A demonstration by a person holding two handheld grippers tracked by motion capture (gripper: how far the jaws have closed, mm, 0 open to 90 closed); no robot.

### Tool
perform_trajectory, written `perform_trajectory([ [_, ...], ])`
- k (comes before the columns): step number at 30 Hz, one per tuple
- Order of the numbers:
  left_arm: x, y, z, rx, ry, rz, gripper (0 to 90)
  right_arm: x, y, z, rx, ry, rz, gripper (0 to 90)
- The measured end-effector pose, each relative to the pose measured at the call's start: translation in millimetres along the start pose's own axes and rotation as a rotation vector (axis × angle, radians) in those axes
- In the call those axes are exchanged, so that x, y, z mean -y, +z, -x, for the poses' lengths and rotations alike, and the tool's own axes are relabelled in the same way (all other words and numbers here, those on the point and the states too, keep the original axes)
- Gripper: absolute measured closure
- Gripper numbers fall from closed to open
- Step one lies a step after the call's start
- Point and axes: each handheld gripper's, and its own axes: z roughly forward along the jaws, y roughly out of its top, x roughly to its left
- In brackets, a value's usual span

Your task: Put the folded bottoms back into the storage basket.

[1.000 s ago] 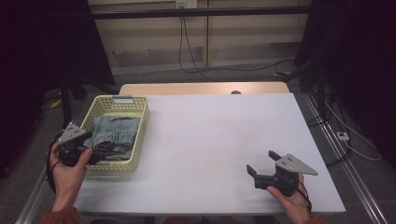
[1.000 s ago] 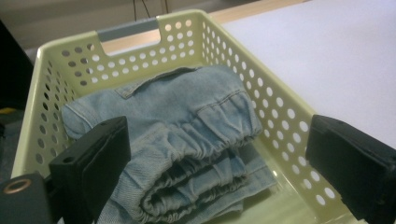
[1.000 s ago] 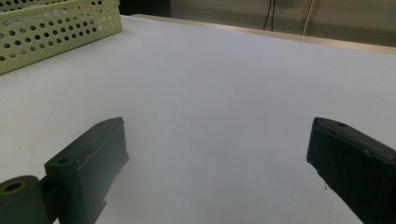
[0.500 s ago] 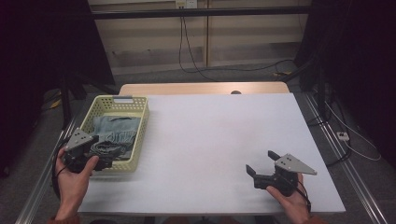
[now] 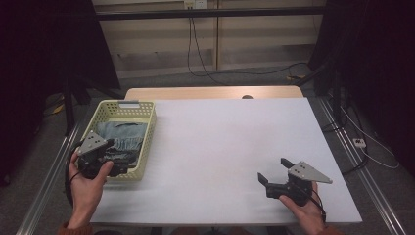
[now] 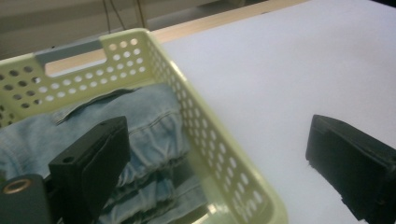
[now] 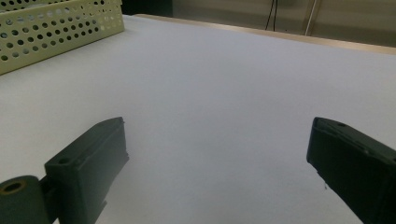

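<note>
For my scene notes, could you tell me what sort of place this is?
Probably a recording workshop or lab: a white table on metal rails, loose cables along the wall, and a basket of denim.

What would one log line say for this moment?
left gripper: open, straddling basket wall | denim garment: in basket | right gripper: open, over table

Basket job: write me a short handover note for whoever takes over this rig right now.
Left tongs: open, straddling the near right wall of the yellow basket, one jaw over the denim, one outside; nothing gripped.
Right tongs: open, empty, low over the white table at its near right.
Folded denim garment: lying in the basket at the table's left.
Done: nothing taken out yet.
Left: probably grip the denim and lift it onto the table.
</note>
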Motion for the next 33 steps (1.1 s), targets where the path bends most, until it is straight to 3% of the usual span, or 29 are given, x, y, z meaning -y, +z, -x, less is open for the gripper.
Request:
perform_trajectory([
  [9,-7.3,6.6,11.3,0.018,0.021,-0.005,6.6,0.1,0.1,-0.2,0.0,0.0,-0.001,5.0],
  [11,-8.3,8.3,14.1,-0.001,0.01,0.006,6.6,0.1,0.2,-0.3,0.0,-0.001,-0.001,5.0],
  [14,-10.7,11.8,17.2,0.021,0.005,0.01,6.7,0.0,0.2,0.4,0.002,0.0,0.0,5.0],
  [25,-16.5,30.9,34.2,0.078,0.046,-0.004,6.6,0.0,-0.2,0.7,-0.003,-0.001,-0.001,4.9],
  [33,-21.7,41.1,47.4,0.098,0.064,0.017,6.6,0.0,-0.1,0.4,-0.005,-0.002,0.0,4.9],
])
